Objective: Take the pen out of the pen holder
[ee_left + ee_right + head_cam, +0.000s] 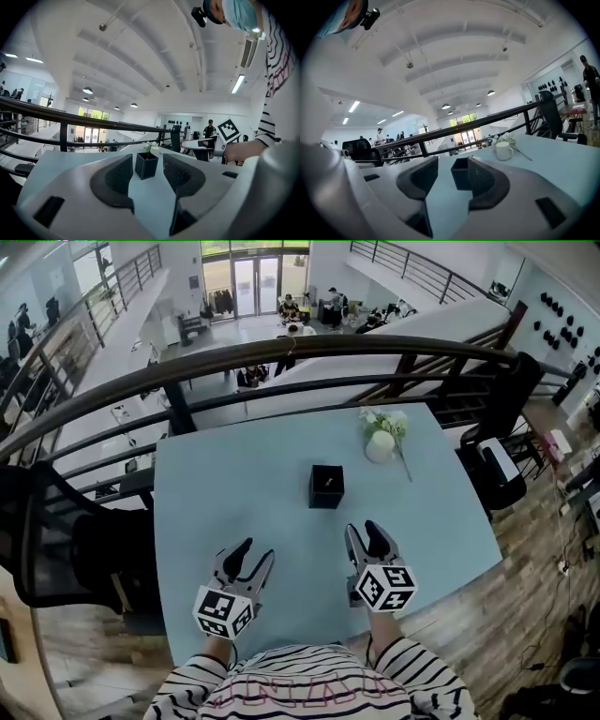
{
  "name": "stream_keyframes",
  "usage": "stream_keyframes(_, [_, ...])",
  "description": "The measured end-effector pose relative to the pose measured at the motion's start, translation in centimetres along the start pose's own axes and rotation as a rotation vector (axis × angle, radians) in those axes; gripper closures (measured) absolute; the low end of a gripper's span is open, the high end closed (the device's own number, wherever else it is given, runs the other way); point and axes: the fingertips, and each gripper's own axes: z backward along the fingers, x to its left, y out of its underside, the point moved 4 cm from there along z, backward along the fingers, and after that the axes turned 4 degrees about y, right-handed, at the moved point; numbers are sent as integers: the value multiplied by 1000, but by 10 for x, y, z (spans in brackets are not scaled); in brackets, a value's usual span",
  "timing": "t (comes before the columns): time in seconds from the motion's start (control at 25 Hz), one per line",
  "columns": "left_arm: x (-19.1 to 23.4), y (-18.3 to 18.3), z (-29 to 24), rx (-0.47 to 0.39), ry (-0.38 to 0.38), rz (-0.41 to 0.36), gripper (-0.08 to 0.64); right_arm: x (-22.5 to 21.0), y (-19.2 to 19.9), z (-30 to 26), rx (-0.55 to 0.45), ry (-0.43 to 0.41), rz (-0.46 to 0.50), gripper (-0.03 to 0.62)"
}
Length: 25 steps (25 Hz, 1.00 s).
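While left claw [258, 551] and right claw [363, 529] gape empty, pen holder [326, 487] ahead, cup [380, 446] beyond.

This is an open-plan office on a mezzanine. Just past the pale blue table [216, 493] that lies ahead of the jaws of the left gripper [258, 551] and the right gripper [363, 528], a dark curved railing [281, 351] overlooks a lower floor [246, 332] with seated people [291, 307] and glass entrance doors [255, 282]. A black mesh office chair [56, 540] stands left of the left gripper's jaws and a second office chair [517, 390] right of the right gripper's, on wood-plank flooring [525, 606]. Above the jaws in both gripper views spans a white ribbed ceiling [140, 56] with round lamps [446, 106] and strip lights [238, 84].
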Motion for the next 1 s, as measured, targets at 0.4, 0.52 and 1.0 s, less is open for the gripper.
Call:
stream_keyframes(0.4, [7, 7, -35, 20, -108, 42, 379, -34, -6, -79, 67, -79, 58, 400])
stream_keyframes(0.52, [10, 11, -40, 32, -136, 57, 379, -41, -6, -100, 81, -96, 72, 400])
stream_keyframes(1.0, [16, 26, -62, 63, -195, 84, 377, -62, 2, -173, 139, -135, 159, 400])
